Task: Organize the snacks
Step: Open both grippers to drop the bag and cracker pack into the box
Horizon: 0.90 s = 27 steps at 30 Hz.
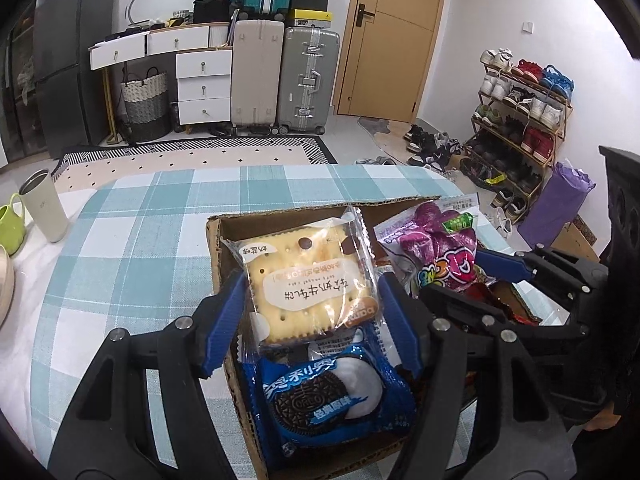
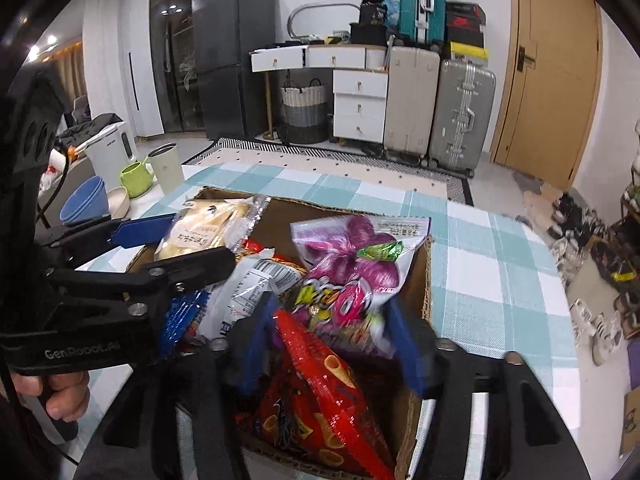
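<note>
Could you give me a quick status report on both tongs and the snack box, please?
Left tongs shut on clear-wrapped square cracker packet over brown cardboard box. Right tongs open, purple snack bag between them. Box crowded.

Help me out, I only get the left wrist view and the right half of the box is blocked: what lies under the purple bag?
Observer: A red bag printed with cone-shaped snacks lies under the purple bag, inside the cardboard box.
Operator: Is the right gripper gripping either one?
Observer: No. The right gripper straddles both bags with its jaws open, the pads not pressing.
Operator: Anything further left on the table that I miss?
Observer: Stacked blue bowls stand near the green mug.
</note>
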Each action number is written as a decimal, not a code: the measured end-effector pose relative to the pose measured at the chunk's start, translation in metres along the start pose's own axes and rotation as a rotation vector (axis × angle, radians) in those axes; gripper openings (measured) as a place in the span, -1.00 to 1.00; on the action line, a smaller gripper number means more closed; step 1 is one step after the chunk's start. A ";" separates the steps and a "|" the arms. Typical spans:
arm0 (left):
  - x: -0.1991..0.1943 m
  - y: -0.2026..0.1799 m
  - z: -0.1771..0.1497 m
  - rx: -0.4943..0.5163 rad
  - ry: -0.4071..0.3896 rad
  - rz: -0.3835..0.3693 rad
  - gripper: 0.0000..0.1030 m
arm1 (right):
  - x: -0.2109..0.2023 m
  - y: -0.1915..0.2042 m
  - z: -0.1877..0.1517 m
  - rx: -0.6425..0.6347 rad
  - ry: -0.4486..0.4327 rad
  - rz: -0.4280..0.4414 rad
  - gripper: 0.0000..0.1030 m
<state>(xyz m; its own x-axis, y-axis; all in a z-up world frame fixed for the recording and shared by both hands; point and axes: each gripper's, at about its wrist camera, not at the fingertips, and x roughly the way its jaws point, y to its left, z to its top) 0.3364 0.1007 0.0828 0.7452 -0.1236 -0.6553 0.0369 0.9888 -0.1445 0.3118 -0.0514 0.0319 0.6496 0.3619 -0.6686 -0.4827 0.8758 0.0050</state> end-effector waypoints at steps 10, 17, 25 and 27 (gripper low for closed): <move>-0.018 0.005 0.003 -0.005 -0.030 -0.012 0.60 | -0.031 -0.001 -0.001 -0.005 -0.074 -0.033 0.92; -0.056 0.003 -0.005 0.002 -0.056 0.015 0.88 | -0.061 -0.008 -0.008 0.036 -0.122 -0.022 0.99; -0.108 -0.007 -0.024 0.000 -0.102 0.020 0.98 | -0.114 -0.004 -0.022 0.051 -0.222 0.029 0.99; -0.120 -0.010 -0.033 0.008 -0.115 0.021 0.98 | -0.124 -0.002 -0.028 0.052 -0.241 0.039 0.99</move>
<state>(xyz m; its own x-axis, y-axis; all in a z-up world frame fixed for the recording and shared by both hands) 0.2253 0.1029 0.1384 0.8173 -0.0933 -0.5686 0.0258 0.9917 -0.1257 0.2156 -0.1075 0.0939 0.7553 0.4559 -0.4708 -0.4833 0.8727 0.0698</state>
